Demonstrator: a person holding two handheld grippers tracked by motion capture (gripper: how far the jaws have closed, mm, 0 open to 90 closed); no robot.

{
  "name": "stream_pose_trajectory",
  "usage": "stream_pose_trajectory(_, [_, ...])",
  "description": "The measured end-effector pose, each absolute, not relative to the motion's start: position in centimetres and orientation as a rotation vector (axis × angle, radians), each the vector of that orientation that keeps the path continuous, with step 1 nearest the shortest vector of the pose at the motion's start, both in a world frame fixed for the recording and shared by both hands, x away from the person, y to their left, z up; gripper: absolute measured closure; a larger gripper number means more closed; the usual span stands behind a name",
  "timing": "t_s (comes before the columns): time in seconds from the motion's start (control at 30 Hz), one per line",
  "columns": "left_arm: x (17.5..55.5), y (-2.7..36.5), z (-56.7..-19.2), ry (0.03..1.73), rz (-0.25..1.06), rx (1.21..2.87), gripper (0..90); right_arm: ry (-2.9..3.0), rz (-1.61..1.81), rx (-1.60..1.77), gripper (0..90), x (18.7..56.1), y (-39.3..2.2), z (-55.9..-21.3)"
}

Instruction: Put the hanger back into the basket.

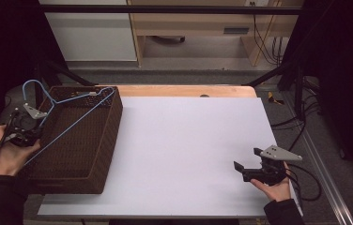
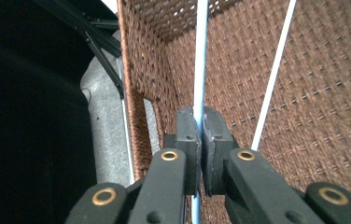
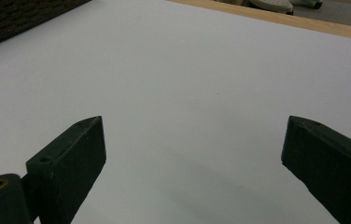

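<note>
One hanger (image 1: pixel 73 110) lies across the basket (image 1: pixel 100 154) rim, partly inside, and our left claw (image 2: pixel 200 122) is clamped on its thin wire. We judge lowering and release remain; our right claw (image 1: pixel 249 165) waits apart over the surface (image 1: pixel 188 154).

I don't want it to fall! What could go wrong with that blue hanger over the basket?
The left tool pinches only one thin wire of the blue hanger, so the hanger might swing or slip out. Its hook sticks out past the basket's rim and could snag there on the way in. The right tool sits open, far off on the white tabletop, too far away to steady anything.
</note>
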State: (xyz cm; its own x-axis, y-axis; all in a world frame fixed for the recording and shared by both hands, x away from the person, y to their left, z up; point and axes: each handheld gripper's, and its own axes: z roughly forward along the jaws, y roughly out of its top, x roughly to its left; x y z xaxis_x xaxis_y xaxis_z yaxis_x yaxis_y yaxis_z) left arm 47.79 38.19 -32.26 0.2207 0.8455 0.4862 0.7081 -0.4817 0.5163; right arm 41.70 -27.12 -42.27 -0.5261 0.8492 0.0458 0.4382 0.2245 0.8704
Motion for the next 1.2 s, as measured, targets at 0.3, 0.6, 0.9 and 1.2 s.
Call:
stream_pose_trajectory(0.3, [48.4,37.7,-35.2,1.504,1.015,2.324,87.0,2.063,1.238,1.183,7.0,41.8,-27.1,-42.3])
stream_pose_trajectory(0.6, [49.1,37.2,-37.2,1.531,0.898,2.383,86.3,2.064,1.24,1.179,7.0,41.7,-27.1,-42.3])
stream_pose_trajectory(0.9, [47.6,37.4,-35.8,1.5,0.899,2.287,73.3,2.059,1.241,1.182,6.9,41.7,-27.1,-42.3])
stream_pose_trajectory(1.2, [44.5,35.7,-34.1,1.325,0.847,2.076,47.3,2.05,1.254,1.185,6.6,41.6,-27.2,-42.1])
